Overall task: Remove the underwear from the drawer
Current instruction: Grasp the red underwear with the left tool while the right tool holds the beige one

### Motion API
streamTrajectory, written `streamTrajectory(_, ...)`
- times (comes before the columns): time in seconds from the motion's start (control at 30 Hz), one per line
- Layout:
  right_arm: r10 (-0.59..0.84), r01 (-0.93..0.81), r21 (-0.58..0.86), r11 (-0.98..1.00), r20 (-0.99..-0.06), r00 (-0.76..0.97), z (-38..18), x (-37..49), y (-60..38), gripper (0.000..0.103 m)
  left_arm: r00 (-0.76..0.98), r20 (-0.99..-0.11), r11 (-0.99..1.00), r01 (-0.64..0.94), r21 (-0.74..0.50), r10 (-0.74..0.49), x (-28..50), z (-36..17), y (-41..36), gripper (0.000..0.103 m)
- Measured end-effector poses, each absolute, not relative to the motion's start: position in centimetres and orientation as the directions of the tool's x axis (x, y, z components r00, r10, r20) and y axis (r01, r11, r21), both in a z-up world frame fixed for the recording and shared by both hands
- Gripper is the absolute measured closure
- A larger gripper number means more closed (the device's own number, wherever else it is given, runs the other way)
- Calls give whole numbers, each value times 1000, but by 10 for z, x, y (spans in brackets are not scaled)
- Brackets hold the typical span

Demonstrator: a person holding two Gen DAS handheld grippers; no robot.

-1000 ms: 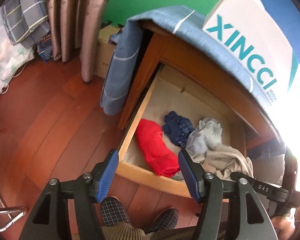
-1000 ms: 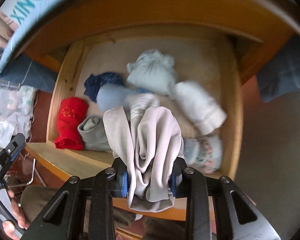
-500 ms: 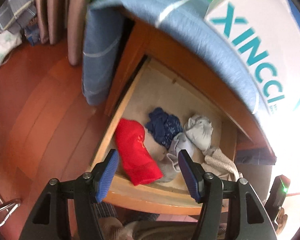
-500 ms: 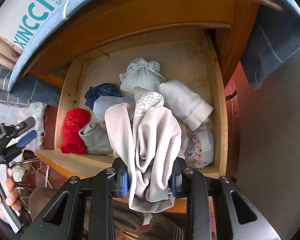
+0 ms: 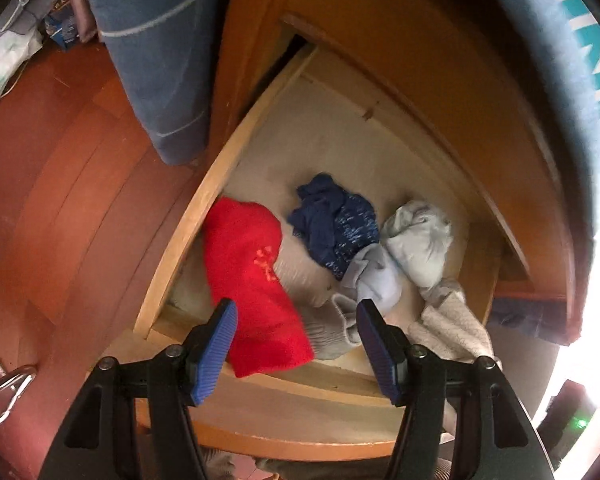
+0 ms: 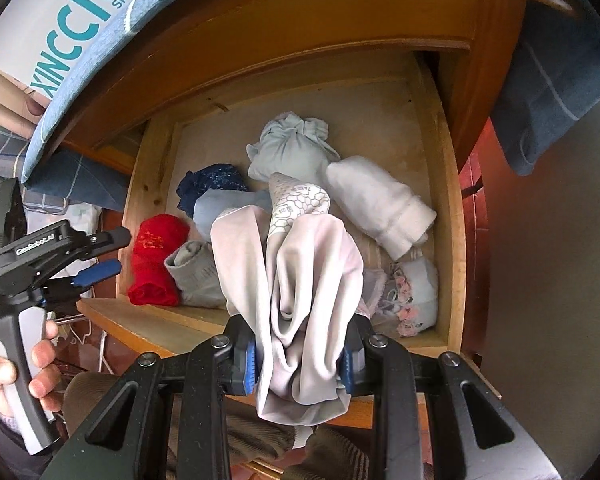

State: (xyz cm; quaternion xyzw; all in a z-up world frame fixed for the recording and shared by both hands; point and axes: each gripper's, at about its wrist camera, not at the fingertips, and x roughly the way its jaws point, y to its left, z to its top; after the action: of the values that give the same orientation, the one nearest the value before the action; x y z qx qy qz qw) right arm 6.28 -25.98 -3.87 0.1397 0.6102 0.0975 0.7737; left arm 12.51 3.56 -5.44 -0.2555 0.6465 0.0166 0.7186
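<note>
My right gripper (image 6: pixel 300 364) is shut on pale pinkish-grey underwear (image 6: pixel 300 292), which hangs bunched above the front of the open wooden drawer (image 6: pixel 440 184). In the drawer lie a red roll (image 6: pixel 156 260), a grey sock roll (image 6: pixel 196 276), a navy bundle (image 6: pixel 212 184), a light blue bundle (image 6: pixel 288 148), a white roll (image 6: pixel 376 204) and a floral piece (image 6: pixel 408 296). My left gripper (image 5: pixel 296 340) stands open over the drawer's front left corner, its blue pads (image 5: pixel 220 332) either side of the red roll (image 5: pixel 252 272) and grey sock (image 5: pixel 332 332), apart from both.
A blue cloth (image 5: pixel 160 60) drapes off the cabinet top, with a white XINCCI shoe box (image 6: pixel 72 28) on it. Red-brown wooden floor (image 5: pixel 60 200) lies left of the drawer. A hand (image 6: pixel 20 376) holds the left gripper's handle. Trousered legs (image 6: pixel 252 444) show below the drawer front.
My left gripper has come closer and lower over the drawer's left front, tilting further down. The right gripper shifted a little early on, then held still with the underwear.
</note>
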Motion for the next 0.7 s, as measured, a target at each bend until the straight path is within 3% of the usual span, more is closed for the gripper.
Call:
streamTrajectory(0.37,344,28,360,933,-911,226,-41,64,-260,74,20,-989,930,-338,-146,-148,139,-79,14,40)
streamTrajectory(0.7,361,36,377,926,-907,218,-43,65,-263,74,-24,-991,919,-376,-114,-133,151,-108,15,43)
